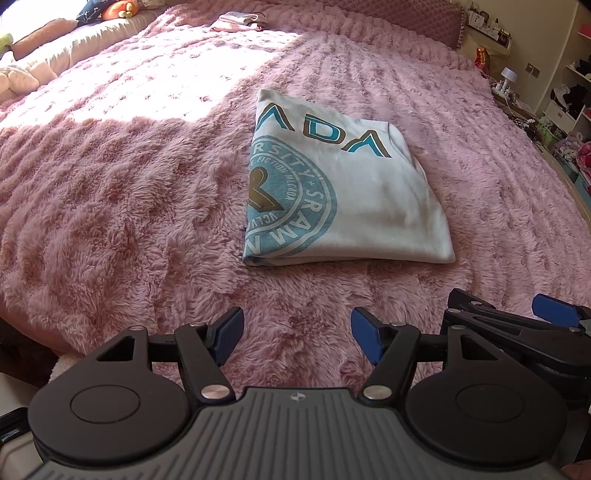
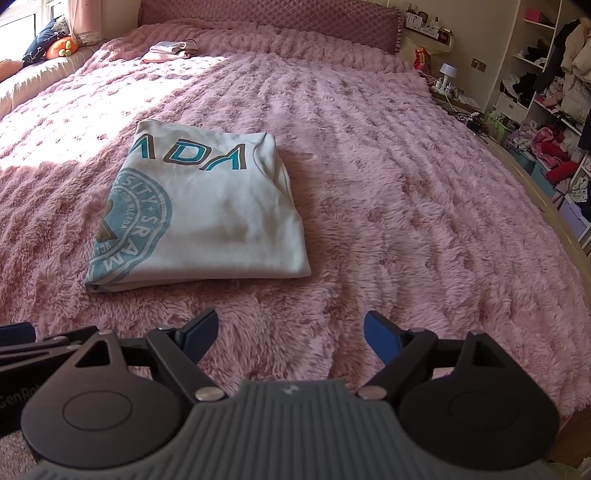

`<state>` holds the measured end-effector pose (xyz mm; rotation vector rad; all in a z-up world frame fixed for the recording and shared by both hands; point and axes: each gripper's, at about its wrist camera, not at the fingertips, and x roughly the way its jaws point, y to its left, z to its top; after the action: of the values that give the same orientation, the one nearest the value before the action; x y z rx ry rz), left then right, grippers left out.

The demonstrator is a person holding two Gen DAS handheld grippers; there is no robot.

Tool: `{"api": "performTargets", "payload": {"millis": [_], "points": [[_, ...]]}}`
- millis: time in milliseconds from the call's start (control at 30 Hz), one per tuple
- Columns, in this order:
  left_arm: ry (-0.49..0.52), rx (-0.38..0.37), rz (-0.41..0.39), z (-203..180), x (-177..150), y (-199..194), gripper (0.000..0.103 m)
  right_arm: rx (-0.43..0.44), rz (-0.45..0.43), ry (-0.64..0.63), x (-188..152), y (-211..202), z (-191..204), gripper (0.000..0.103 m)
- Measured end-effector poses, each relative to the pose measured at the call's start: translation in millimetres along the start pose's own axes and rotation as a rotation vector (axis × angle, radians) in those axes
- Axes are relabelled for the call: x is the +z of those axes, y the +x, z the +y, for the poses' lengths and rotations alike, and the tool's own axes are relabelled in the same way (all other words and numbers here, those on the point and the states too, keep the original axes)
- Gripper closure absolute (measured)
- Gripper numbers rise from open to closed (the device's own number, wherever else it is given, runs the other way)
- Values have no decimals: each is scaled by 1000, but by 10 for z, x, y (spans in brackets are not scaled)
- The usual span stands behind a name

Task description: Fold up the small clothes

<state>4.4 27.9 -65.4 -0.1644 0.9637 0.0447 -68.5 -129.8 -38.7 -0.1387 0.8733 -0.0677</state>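
A white T-shirt (image 1: 369,199) with teal and gold print lies folded into a compact rectangle on the pink fluffy bedspread (image 1: 129,206). It also shows in the right wrist view (image 2: 221,221). My left gripper (image 1: 297,338) is open and empty, held above the bedspread just short of the shirt's near edge. My right gripper (image 2: 290,338) is open and empty, to the right of the shirt and nearer than it. The right gripper also shows at the left wrist view's right edge (image 1: 509,314).
A small folded pink and white garment (image 2: 170,51) lies at the far end of the bed. Cushions and a plush toy (image 2: 61,46) sit at the far left. A headboard (image 2: 266,18) is behind. Cluttered shelves (image 2: 546,110) and a nightstand (image 2: 447,86) stand right.
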Motion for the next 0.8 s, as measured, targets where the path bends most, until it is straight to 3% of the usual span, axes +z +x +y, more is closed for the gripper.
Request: {"api": "performTargets", "payload": {"millis": [800], "points": [[7, 11, 24, 2, 14, 27, 25, -6, 8, -6, -4, 12, 5, 21]]}}
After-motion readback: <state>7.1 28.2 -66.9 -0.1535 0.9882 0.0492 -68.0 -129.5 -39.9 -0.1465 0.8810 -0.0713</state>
